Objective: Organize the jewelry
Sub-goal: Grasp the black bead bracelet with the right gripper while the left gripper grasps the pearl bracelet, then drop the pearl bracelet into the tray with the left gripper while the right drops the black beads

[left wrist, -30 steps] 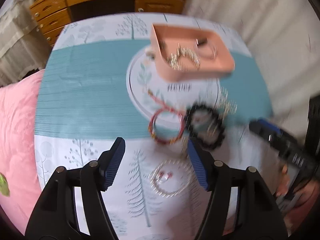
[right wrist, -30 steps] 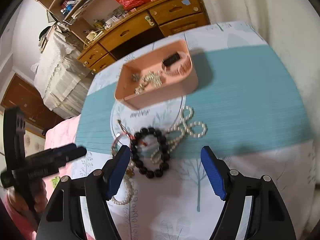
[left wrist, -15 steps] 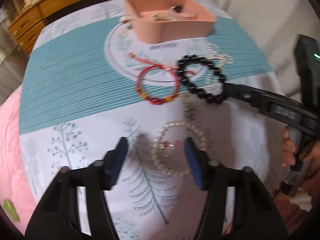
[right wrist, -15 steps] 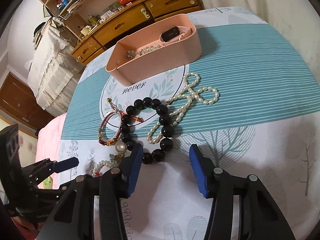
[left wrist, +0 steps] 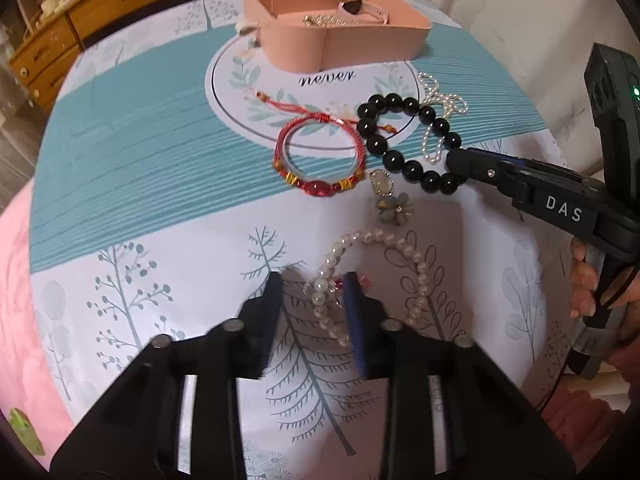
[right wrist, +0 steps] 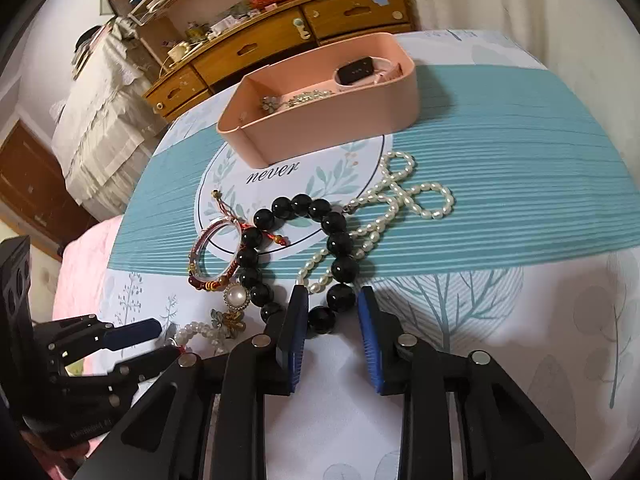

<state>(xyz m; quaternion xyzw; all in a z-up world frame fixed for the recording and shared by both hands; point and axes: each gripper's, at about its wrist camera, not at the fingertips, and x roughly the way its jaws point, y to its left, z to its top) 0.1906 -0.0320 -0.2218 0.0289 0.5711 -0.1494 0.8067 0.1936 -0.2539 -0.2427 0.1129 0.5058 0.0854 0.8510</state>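
Claws had both come down toward the bench (left wrist: 152, 184) within the last second, their jaws narrowing as they sank; that suggested two pickups were starting at once, with nothing yet lifted. The left claw (left wrist: 312, 300) straddled the near-left arc of the white pearl bracelet with a small red charm (left wrist: 376, 240), its blue pads closing in on the beads but seemingly not yet pressing them, so it read as part-open around the strand. The right claw (right wrist: 332, 320) framed the nearest beads of the black round-bead bracelet (right wrist: 340, 240); a slight gap showed beside the beads, so it too looked unclamped, though contact was hard to tell.

Other pieces lay loose on the bench between the claws and the tray: the red cord bracelet with gold and red beads (left wrist: 320, 152), the long white pearl necklace (right wrist: 400, 200) coiled to the right, a pearl brooch (right wrist: 236, 296) and a small grey flower piece (left wrist: 394, 208). The pink oblong plastic tray (right wrist: 328, 120) stood at the far side, already holding a black-faced watch (right wrist: 354, 70) and some silvery chain.

Both claws pointed steeply down at the bench, side by side, the left nearer the front edge; a hand (left wrist: 592, 288) gripped the right tool's handle.
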